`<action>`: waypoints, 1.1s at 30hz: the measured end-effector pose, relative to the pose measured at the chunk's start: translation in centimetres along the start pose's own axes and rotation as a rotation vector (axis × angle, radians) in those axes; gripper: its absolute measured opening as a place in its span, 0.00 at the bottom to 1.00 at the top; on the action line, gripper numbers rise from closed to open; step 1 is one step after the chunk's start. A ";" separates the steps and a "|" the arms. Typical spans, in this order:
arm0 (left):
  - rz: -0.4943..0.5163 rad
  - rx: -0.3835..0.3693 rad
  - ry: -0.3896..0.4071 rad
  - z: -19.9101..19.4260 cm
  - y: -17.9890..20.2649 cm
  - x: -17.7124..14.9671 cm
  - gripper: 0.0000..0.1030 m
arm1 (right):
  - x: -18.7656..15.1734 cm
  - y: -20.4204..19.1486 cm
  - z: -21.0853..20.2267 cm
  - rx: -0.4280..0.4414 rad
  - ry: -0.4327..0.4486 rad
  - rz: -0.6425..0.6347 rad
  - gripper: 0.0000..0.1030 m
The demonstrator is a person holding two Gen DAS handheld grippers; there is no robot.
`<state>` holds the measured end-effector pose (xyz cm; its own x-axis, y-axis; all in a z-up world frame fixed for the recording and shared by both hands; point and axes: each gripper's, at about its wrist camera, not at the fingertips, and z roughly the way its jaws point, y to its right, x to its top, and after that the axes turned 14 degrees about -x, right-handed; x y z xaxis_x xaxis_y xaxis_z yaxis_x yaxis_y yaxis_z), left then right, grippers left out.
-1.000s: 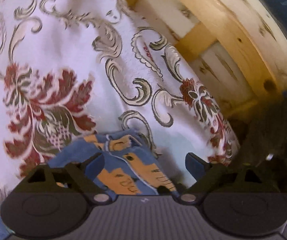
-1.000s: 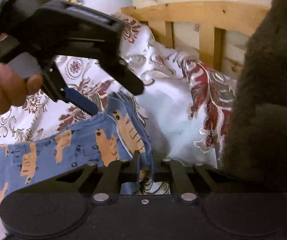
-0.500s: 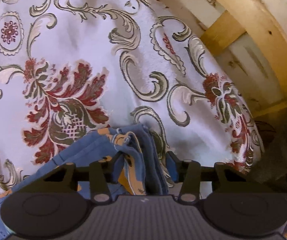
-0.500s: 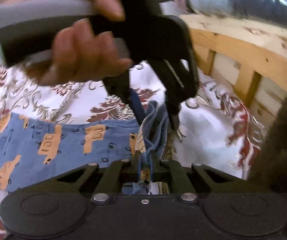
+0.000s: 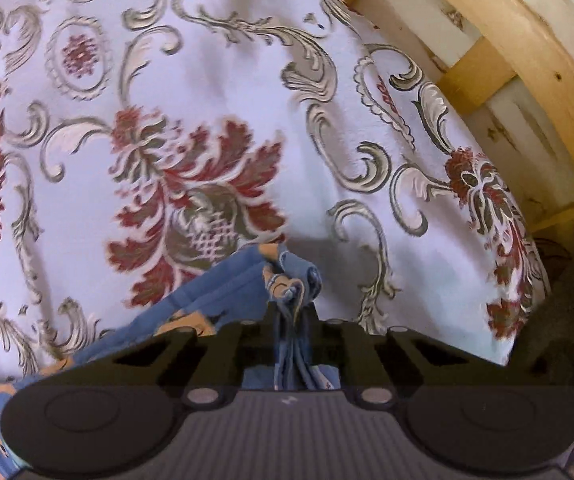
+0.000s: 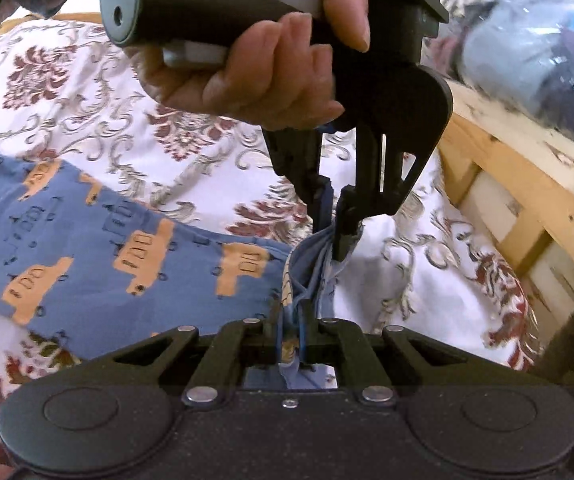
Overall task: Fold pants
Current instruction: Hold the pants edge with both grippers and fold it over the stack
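both my left gripper [image 6: 333, 236] and right gripper [image 6: 291, 334] pinch bunched soft blue pants [image 6: 87, 248] over a floral bedspread [image 5: 215, 100].

A home bedroom: a white bedspread [image 5: 247, 80] with red and grey floral scrollwork covers the bed, with a pale, unfinished wooden frame [image 6: 527, 184] of rails and slats at right.

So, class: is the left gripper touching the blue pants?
Touching. In the right wrist view, the left gripper pinches a bunched edge of the blue pants between its closed fingers.
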<state>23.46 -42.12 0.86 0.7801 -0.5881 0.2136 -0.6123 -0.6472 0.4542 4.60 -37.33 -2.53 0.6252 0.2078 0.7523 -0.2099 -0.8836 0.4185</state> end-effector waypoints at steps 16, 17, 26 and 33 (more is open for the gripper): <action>-0.018 -0.183 0.161 -8.5 -12.3 -10.2 0.10 | 2.6 -10.4 -5.2 0.193 0.079 -0.228 0.06; -0.027 -0.191 0.175 -8.5 -13.5 -11.2 0.10 | 2.6 -11.3 -5.3 0.206 0.078 -0.249 0.06; -0.168 -0.371 0.329 -7.7 -21.3 -16.1 0.54 | 2.0 -15.8 -5.0 0.210 0.060 -0.370 0.06; -0.146 -0.316 0.351 -7.2 -20.8 -16.3 0.15 | 1.7 -17.0 -5.5 0.167 0.084 -0.390 0.06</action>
<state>24.42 -15.56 -5.83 0.8843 -0.2679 0.3824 -0.4669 -0.5001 0.7293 5.11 -19.68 -5.54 0.5689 0.5671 0.5956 0.1588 -0.7863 0.5971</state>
